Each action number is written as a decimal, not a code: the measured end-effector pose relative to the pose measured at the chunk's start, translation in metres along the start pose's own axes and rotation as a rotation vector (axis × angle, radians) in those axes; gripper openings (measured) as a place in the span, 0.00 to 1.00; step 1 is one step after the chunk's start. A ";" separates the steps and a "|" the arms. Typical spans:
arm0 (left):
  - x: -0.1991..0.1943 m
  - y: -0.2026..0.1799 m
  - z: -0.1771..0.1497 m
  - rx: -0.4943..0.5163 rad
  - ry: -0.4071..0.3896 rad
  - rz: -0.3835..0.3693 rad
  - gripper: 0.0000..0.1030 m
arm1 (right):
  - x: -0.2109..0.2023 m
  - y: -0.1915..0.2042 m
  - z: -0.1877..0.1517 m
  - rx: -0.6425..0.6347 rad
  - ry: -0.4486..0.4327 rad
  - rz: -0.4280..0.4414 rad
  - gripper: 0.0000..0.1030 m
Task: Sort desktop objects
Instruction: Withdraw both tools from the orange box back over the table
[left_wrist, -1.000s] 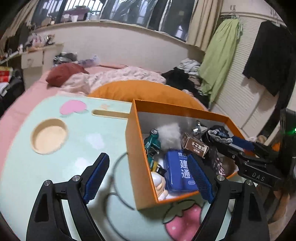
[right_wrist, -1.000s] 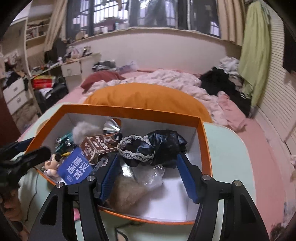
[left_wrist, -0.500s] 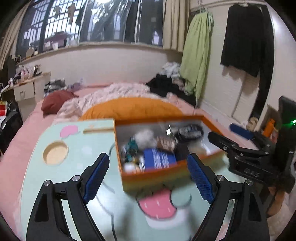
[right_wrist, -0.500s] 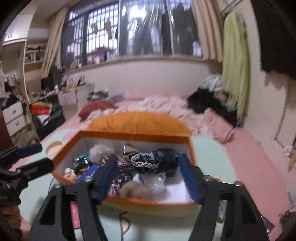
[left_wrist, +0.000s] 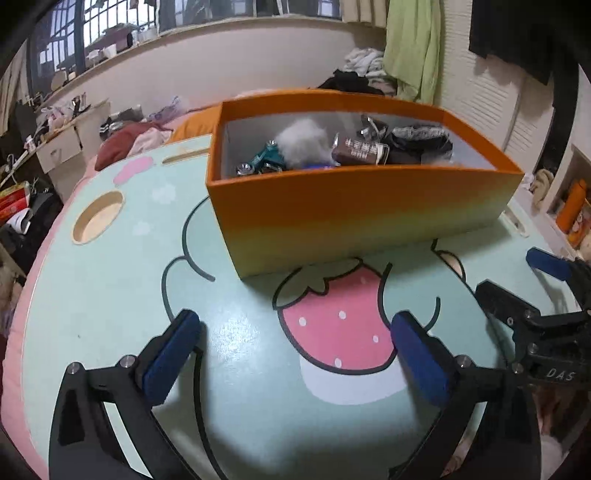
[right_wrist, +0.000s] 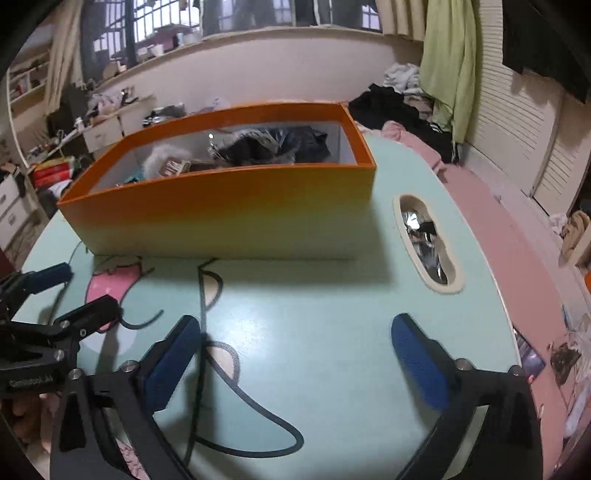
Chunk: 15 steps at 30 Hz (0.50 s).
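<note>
Both jaws have just been opening and now gape wide with nothing between them: left gripper (left_wrist: 293, 341) and right gripper (right_wrist: 295, 345) tilt down over the mint-green cartoon-printed tabletop (right_wrist: 332, 332). The orange cardboard box (left_wrist: 354, 206) stuffed with small items sits just beyond them, cluttered bedroom behind.

The orange box (left_wrist: 362, 206) blocks the far middle of the table (left_wrist: 110, 295), while the near edge and left side lie open for passage.
</note>
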<state>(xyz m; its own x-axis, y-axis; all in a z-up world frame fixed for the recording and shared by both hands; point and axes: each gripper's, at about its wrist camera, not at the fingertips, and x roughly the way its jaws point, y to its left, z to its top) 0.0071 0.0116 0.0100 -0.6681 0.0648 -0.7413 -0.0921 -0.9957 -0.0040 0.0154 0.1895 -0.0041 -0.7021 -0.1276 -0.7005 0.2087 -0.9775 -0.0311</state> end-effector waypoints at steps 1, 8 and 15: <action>0.001 0.000 0.001 0.000 0.000 0.001 1.00 | 0.000 0.000 -0.002 -0.003 -0.022 0.008 1.00; 0.000 0.000 0.003 -0.008 -0.011 0.007 1.00 | 0.000 0.005 -0.008 -0.057 -0.076 0.070 1.00; 0.000 0.000 0.004 -0.007 -0.016 0.007 1.00 | 0.006 0.007 -0.006 -0.078 -0.078 0.089 1.00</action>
<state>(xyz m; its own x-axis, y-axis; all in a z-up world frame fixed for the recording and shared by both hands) 0.0047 0.0114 0.0128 -0.6807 0.0589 -0.7302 -0.0825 -0.9966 -0.0034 0.0170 0.1826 -0.0130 -0.7287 -0.2289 -0.6454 0.3225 -0.9461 -0.0286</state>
